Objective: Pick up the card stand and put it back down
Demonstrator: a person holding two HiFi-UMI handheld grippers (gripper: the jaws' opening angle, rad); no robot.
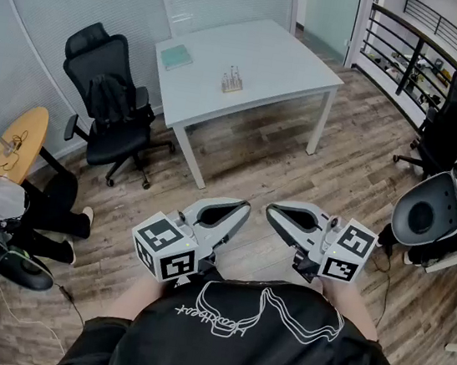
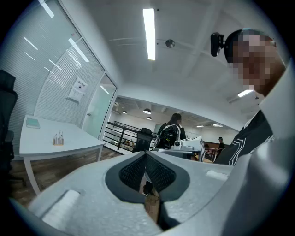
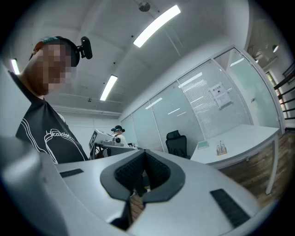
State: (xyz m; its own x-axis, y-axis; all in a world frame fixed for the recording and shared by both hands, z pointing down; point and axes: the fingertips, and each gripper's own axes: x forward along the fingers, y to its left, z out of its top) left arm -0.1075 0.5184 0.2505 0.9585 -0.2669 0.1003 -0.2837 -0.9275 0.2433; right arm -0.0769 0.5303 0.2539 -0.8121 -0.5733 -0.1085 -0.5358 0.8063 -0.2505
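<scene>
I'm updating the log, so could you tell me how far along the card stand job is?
Nothing shows as done: the card stand stands on the table. In hand: nothing; the left hand-held gripper and right hand-held gripper are shut, empty, away from the table. Remaining: approach, lift, set down.

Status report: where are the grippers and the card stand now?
Both shut and empty: left gripper, right gripper. The card stand on the white table, well ahead of both, untouched. Beside the table, black office chair, not between.
</scene>
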